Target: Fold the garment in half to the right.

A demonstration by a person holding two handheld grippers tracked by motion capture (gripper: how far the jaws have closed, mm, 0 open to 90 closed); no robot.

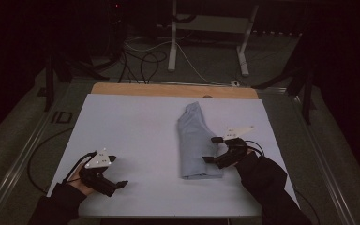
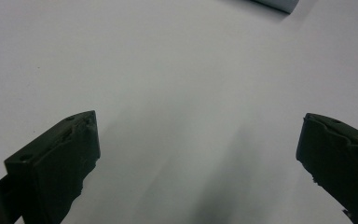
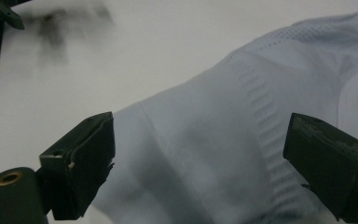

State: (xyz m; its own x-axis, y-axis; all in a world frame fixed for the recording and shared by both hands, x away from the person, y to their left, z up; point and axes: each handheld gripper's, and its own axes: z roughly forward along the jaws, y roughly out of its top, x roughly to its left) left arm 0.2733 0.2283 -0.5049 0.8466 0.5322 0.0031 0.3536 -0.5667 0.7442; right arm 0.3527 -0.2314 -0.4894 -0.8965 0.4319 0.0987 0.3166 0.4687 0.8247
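While both grippers' fingers gape empty, the right gripper hovers beside the folded garment.

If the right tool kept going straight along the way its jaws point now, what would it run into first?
Most likely the folded light-blue garment. The right tool stands open with the cloth lying right ahead between and beyond its jaws, near the ribbed band. How far above the cloth it hangs is hard to judge, so contact could come almost at once.
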